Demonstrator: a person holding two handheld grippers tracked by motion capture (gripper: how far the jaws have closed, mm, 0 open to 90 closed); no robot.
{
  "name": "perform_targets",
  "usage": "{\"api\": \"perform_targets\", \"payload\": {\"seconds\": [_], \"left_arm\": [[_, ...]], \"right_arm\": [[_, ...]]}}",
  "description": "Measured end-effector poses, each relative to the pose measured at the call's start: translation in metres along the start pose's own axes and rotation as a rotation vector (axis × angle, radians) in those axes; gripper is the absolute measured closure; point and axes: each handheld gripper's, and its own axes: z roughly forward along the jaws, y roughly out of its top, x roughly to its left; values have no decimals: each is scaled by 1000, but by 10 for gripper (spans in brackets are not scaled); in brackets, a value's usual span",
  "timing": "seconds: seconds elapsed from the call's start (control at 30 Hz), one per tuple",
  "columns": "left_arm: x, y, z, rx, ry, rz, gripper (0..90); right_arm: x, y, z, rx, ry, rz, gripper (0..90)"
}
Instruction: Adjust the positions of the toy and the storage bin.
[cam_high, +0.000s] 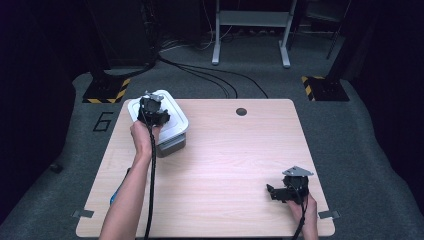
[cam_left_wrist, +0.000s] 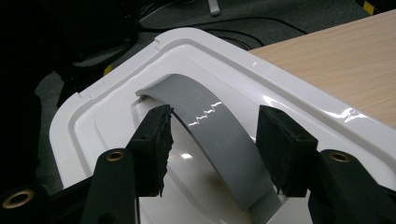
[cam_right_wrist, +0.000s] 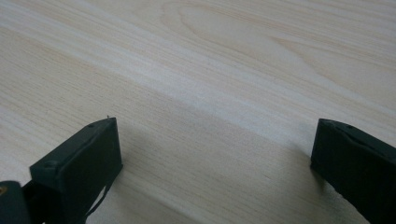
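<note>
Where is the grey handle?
The grey handle arches over the white lid of the box at the table's far left corner in the high view, between the left gripper's two jaws.

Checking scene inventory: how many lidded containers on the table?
1: a white-lidded grey plastic box at the table's far-left corner, the left gripper straddling its grey arched lid handle.
</note>
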Motion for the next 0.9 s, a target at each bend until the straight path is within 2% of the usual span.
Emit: {"api": "perform_targets", "payload": {"seconds": [0.13, 0.23, 0.33, 0.4, 0.43, 0.5, 0.6, 0.8, 0.9], "left_arm": [[4, -1, -2, -4, -23, -5, 503], [4, -1, -2, 0, -15, -7, 522], [3, -1, 4, 21, 2, 4, 472], [5, -4, 10, 38, -22, -14, 457], [4, -5, 11, 36, -30, -26, 504], [1, -6, 12, 22, -28, -28, 538], [2, -7, 11, 18, -54, -38, 562], [7, -10, 9, 20, -119, -32, 606], [9, -12, 7, 16, -177, -26, 620]], "right_arm": [[0, 0, 0, -2, -1, 0, 7], [0, 0, 0, -1, -1, 0, 7], [0, 0, 0, -2, 0, 1, 7], [0, 0, 0, -1, -1, 1, 7], [0, 0, 0, 0, 0, 0, 7], [0, 0, 0, -2, -1, 1, 7], [0, 0, 0, -2, 0, 1, 8], [0, 0, 0, -3, 0, 1, 8], [0, 0, 0, -5, 0, 1, 8]]}}
